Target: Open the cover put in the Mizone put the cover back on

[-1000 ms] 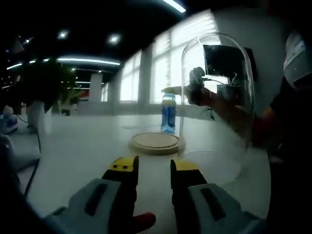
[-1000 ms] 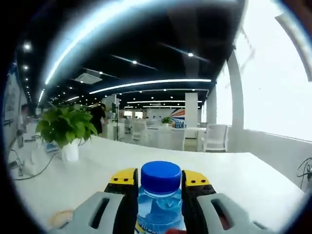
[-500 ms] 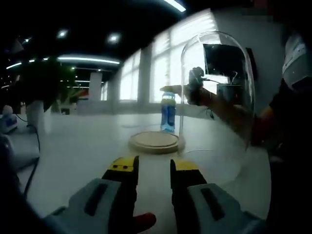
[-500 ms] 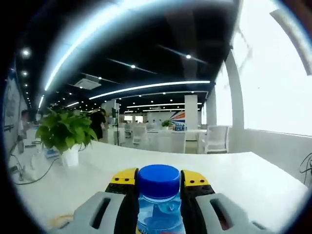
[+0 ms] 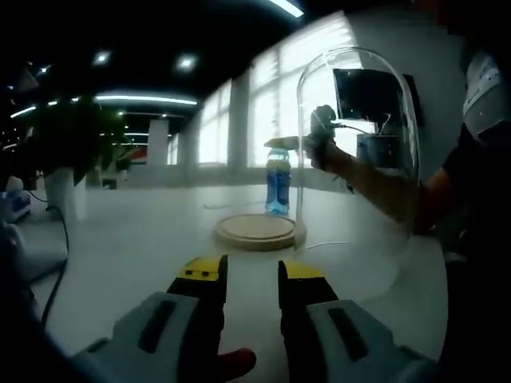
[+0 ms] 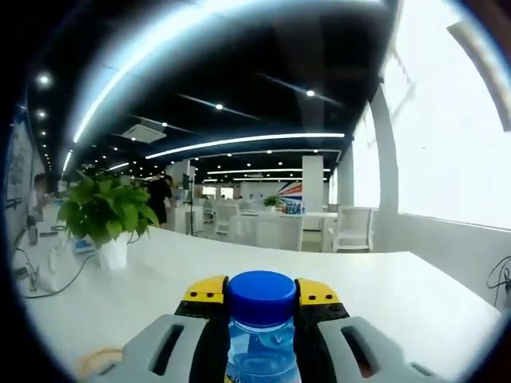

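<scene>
Right hand-held gripper (image 6: pixel 259 307) clamps bottle (image 6: pixel 261 343) between jaws, blue cap up; label unreadable. Left hand-held gripper (image 5: pixel 251 275) holds nothing, jaws narrowly apart above white surface (image 5: pixel 136 239). Ahead of it: round wooden base (image 5: pixel 259 230), glass dome (image 5: pixel 357 152) ahead-right on surface. Potted plant (image 6: pixel 106 215) far left.

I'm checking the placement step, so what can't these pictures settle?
- Right gripper view: the bottle is cut off by the bottom edge below its neck; its label is hidden.
- Left gripper view: whether the bottle is above the wooden base or beyond it.
- Left gripper view: the glass dome has a lower rim too faint to trace.
</scene>
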Demonstrator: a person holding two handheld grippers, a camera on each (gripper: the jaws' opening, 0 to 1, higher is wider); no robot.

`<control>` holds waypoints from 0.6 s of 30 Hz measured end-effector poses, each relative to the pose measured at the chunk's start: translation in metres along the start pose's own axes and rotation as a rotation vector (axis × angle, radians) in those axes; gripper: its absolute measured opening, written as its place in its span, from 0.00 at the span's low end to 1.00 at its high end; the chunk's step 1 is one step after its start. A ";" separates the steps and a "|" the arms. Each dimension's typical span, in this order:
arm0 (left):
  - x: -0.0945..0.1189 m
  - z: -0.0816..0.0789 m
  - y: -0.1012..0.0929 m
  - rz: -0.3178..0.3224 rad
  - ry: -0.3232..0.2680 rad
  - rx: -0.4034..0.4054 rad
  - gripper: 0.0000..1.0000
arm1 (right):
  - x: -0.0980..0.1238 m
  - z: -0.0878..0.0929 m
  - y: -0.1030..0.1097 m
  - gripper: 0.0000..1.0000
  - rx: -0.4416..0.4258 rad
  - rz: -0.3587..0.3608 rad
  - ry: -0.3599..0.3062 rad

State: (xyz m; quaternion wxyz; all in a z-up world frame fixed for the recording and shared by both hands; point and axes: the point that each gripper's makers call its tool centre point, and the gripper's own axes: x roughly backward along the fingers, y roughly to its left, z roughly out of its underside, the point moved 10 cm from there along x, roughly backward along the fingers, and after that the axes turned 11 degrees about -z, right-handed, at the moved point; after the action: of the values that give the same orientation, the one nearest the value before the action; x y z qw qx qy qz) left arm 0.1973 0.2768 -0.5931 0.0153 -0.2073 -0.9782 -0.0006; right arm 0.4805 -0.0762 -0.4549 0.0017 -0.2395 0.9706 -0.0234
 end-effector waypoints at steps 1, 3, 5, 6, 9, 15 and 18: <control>0.000 0.000 0.000 -0.003 -0.001 -0.003 0.20 | 0.000 -0.001 0.001 0.23 0.000 0.003 0.004; 0.000 0.000 0.000 -0.004 -0.001 -0.004 0.20 | 0.001 -0.001 0.001 0.23 -0.002 0.000 0.008; 0.000 0.000 0.000 -0.004 -0.001 -0.005 0.20 | 0.001 -0.002 0.001 0.23 -0.003 -0.012 0.015; 0.000 0.000 0.000 -0.004 0.000 -0.006 0.20 | 0.002 -0.002 0.001 0.23 -0.008 -0.015 0.018; 0.000 0.000 0.000 -0.010 0.004 -0.008 0.20 | 0.002 -0.004 -0.001 0.23 -0.029 -0.020 0.019; 0.000 0.000 0.000 -0.016 0.001 -0.012 0.20 | 0.010 -0.007 0.005 0.23 -0.031 -0.043 0.021; 0.000 0.000 0.001 -0.017 0.002 -0.011 0.20 | 0.014 -0.010 0.008 0.23 -0.025 -0.053 0.016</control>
State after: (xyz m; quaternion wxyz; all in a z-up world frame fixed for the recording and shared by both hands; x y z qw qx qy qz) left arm 0.1977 0.2773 -0.5932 0.0150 -0.1990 -0.9799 -0.0060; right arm 0.4645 -0.0755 -0.4449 -0.0099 -0.2651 0.9641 -0.0135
